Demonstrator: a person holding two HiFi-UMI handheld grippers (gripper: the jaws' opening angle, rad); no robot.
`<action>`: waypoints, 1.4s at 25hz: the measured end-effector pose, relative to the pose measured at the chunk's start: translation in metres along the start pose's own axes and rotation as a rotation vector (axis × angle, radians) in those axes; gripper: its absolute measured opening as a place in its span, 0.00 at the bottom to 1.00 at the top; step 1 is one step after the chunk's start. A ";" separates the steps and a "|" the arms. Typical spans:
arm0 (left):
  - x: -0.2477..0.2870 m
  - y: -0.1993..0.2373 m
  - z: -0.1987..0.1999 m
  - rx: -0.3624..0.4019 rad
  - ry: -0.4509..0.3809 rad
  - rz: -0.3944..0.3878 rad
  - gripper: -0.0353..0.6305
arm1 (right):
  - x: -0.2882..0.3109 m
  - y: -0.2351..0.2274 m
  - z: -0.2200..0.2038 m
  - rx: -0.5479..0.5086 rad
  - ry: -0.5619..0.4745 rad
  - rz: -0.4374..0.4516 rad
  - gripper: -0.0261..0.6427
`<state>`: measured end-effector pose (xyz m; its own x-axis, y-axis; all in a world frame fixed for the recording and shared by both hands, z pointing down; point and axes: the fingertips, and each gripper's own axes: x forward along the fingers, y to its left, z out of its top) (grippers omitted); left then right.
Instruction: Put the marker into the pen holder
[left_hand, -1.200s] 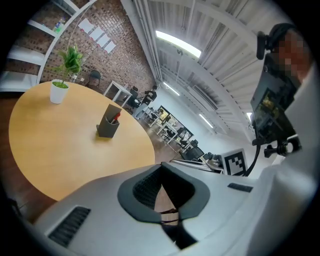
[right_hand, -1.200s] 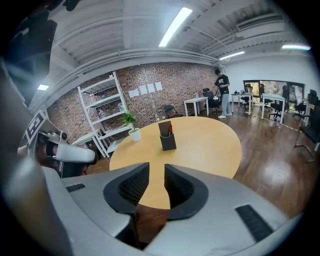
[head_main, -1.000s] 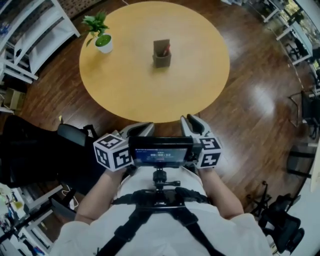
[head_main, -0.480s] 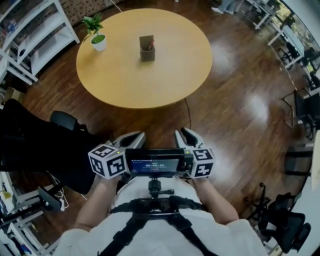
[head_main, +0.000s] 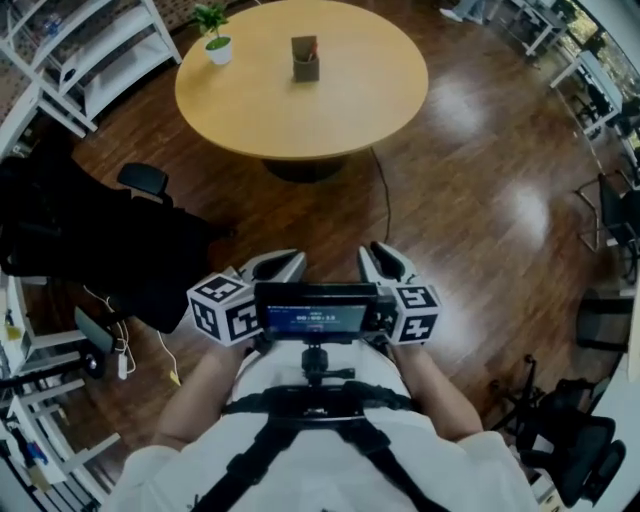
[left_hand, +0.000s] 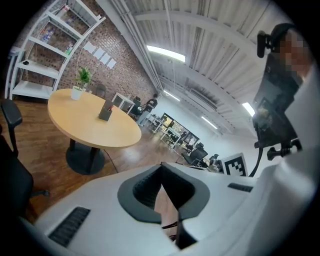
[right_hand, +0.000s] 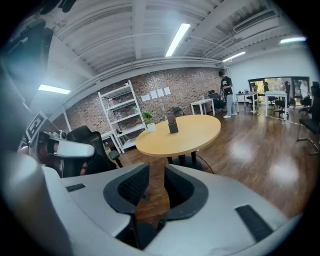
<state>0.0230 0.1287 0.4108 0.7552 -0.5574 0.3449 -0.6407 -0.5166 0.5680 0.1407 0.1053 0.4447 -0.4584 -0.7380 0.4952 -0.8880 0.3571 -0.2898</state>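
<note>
A dark pen holder (head_main: 305, 58) stands upright near the middle of the round wooden table (head_main: 300, 115), far ahead of me. Something red-tipped, probably the marker (head_main: 311, 47), sticks out of it. The holder (left_hand: 105, 111) shows small in the left gripper view, and in the right gripper view the holder (right_hand: 173, 125) is small too. Both grippers are held close to the person's body, well short of the table. My left gripper (head_main: 275, 268) has its fingertips touching, with nothing held. My right gripper (head_main: 385, 262) shows a narrow empty gap between its pads.
A small potted plant (head_main: 217, 45) sits at the table's far left edge. White shelving (head_main: 90, 50) lines the left wall. A black office chair (head_main: 100, 245) stands on the left of the wooden floor, and a cable (head_main: 383, 190) runs from the table base. A person (right_hand: 227, 95) stands far off.
The table with the pen holder has drawn farther away and higher in the head view, so the person has backed off. Both grippers stay near the body, unchanged.
</note>
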 end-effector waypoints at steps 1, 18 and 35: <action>-0.003 0.000 -0.002 -0.003 -0.002 0.003 0.04 | -0.003 0.004 0.002 -0.002 -0.010 0.005 0.20; -0.059 0.027 -0.004 -0.029 0.019 0.024 0.04 | 0.011 0.073 0.003 -0.015 -0.009 0.051 0.15; -0.062 0.010 -0.014 -0.001 0.072 -0.078 0.04 | -0.017 0.087 0.004 0.006 -0.053 0.010 0.02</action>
<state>-0.0287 0.1673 0.4055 0.8109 -0.4673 0.3522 -0.5793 -0.5560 0.5960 0.0712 0.1467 0.4083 -0.4647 -0.7637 0.4482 -0.8829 0.3612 -0.2999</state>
